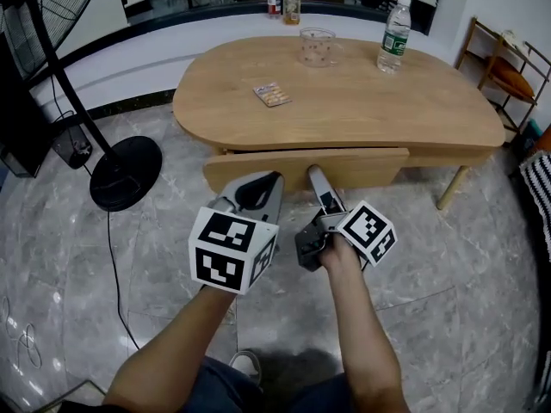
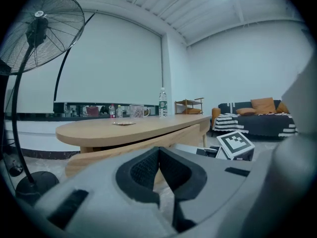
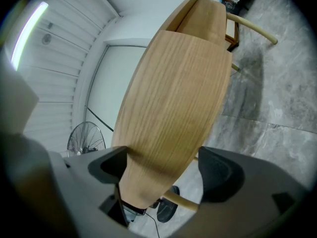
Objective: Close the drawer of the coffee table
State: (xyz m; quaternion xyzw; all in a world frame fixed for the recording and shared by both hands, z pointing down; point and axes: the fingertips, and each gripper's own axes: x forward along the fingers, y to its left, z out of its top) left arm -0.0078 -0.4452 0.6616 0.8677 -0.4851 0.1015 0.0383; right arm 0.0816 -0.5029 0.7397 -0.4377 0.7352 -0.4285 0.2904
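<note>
The oval wooden coffee table has its drawer front standing out a little from the table body, with a dark gap above it. My right gripper is turned on its side with its tips right at the drawer front's lower edge. In the right gripper view that gripper is open, and the drawer front fills the space ahead of its jaws. My left gripper hovers just short of the panel, left of the right one. The left gripper is shut with nothing in it, and the drawer front is beyond it.
On the tabletop are a glass cup, a water bottle and a small card packet. A standing fan's round base and cable lie on the floor at left. A wooden chair stands at right and a sofa farther off.
</note>
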